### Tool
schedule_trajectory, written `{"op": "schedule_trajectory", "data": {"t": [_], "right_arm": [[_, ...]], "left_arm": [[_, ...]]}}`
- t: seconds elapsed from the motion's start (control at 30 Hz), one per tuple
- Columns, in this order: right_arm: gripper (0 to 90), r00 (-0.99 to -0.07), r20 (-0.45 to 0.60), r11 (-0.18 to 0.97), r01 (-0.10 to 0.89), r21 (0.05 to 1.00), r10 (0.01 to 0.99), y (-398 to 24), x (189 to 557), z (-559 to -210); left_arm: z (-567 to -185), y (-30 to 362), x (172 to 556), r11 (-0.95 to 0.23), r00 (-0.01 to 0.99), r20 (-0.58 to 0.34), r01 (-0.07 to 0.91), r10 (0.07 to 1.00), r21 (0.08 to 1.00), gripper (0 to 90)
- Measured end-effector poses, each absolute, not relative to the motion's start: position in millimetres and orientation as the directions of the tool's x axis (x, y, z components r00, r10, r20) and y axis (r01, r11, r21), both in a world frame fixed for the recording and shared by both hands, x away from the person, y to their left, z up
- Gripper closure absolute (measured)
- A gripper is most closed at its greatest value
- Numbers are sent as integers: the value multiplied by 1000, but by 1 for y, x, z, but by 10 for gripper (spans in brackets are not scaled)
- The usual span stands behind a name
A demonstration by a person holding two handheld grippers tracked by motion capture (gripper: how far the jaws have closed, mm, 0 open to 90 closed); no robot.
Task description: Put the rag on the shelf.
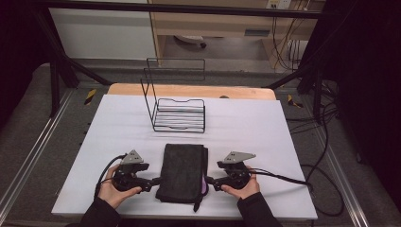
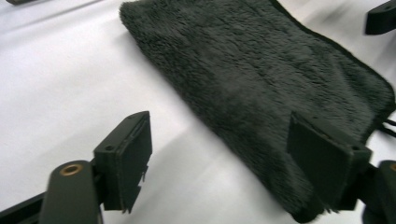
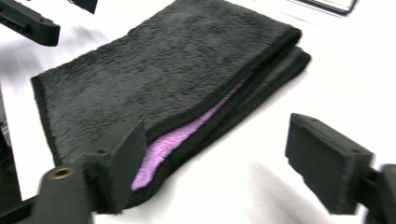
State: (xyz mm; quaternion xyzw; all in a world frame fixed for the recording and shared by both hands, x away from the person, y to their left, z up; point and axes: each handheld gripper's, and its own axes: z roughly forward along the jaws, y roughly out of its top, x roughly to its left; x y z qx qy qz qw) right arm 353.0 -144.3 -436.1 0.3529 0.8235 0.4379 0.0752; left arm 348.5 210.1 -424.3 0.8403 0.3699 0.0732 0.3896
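Flanking the folded dark towel [image 1: 182,172] at the table's [image 1: 265,137] near edge, both grippers, left [image 1: 155,181] and right [image 1: 209,180], stand open, empty. We should regrip both near corners evenly before lifting toward the wire rack [image 1: 179,114].

The place looked like a lab or recording room. A black metal frame [image 1: 66,61] stood around a table [image 1: 265,137] covered with a white sheet, and loose cables [image 1: 326,165] trailed over the grey floor at three o'clock. At twelve o'clock stood a light wooden desk [image 1: 213,23] with more wires [image 1: 283,47] hanging from a socket at one o'clock.
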Motion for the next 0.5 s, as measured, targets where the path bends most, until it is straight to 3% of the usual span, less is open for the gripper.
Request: {"op": "schedule_trajectory", "data": {"t": [0.17, 0.5], "right_arm": [[98, -713, 200, 344, 539, 769, 672, -152, 360, -434], [38, -698, 170, 343, 530, 776, 695, -156, 361, -434]], "left_arm": [[-419, 210, 361, -420, 715, -162, 561, 680, 713, 136], [-406, 204, 396, -396, 669, -133, 576, 732, 715, 111]]}}
